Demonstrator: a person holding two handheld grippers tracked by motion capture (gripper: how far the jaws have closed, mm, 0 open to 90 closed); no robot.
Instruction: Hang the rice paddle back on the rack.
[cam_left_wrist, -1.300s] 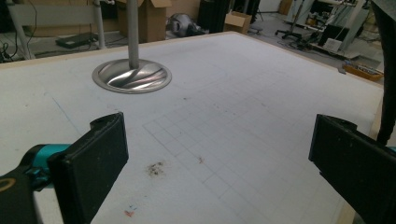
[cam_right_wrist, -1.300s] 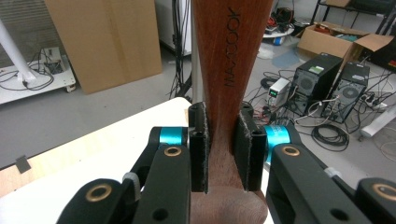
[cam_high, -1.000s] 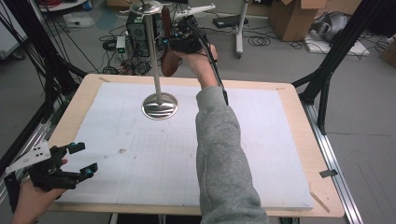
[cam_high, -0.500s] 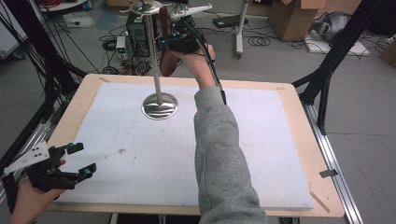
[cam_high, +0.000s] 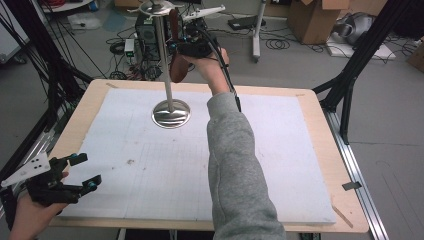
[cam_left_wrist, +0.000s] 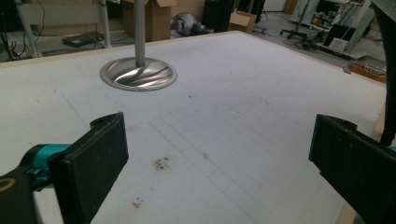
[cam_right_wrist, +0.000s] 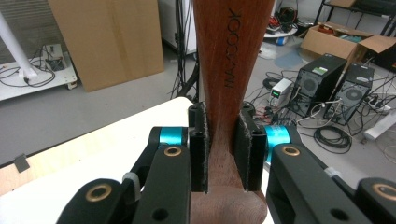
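Nothing has shifted: the right gripper (cam_right_wrist: 219, 149) still pinches the wooden utensil (cam_right_wrist: 227, 70) beside the stand (cam_high: 170, 112), unhung; the left gripper (cam_high: 75, 175) stays spread at the table's (cam_high: 310, 150) near-left corner.

Engraved word on wooden handle (cam_right_wrist: 229, 56): "MAXCOOK" as best it reads, the middle letters unclear; it runs lengthwise along the brown wood, in capitals.
Place of the engraving: on the flat face of the handle, above where the right gripper (cam_right_wrist: 223, 149) clamps it.
Sticker on black computer tower (cam_right_wrist: 322, 74): a small pale label near the top, too small to read.
White box with green display (cam_right_wrist: 281, 92): lit digits, illegible.
Cardboard boxes (cam_right_wrist: 105, 39): no readable print.
Worktop sheet (cam_left_wrist: 243, 112): a faint pencilled grid, no writing.
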